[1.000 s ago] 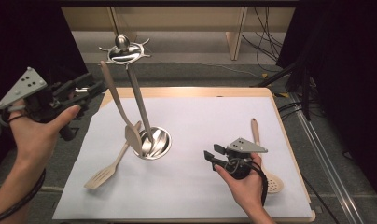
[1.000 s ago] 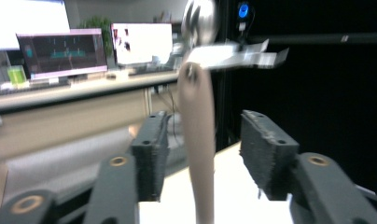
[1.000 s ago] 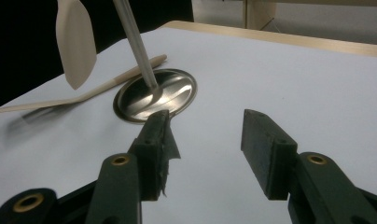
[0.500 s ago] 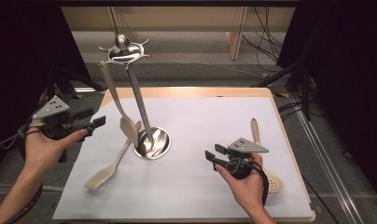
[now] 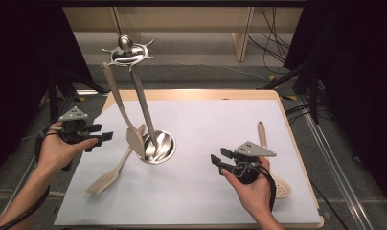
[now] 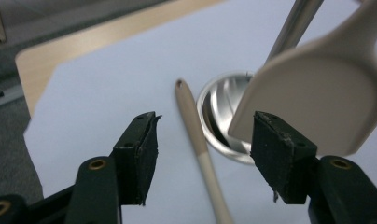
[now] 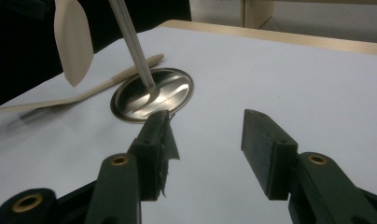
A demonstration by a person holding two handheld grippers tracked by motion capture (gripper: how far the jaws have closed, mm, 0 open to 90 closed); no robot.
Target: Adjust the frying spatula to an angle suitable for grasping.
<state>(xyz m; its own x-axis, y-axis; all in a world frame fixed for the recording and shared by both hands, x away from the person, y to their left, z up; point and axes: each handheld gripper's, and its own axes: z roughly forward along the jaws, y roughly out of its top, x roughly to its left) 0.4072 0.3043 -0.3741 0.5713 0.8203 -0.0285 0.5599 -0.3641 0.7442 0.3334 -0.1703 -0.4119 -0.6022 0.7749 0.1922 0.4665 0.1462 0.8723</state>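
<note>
Left tool (image 5: 96, 137) lower now than a second ago, moved in close beside the slotted spatula (image 5: 108, 176) lying flat on the counter (image 5: 191, 93) by the rack's shiny base (image 5: 159, 146). Jaws wide apart, nothing gripped, handle (image 6: 199, 151) right between them; probably ready to pinch. Right tool (image 5: 221, 159) also spread and empty, unmoved
</note>
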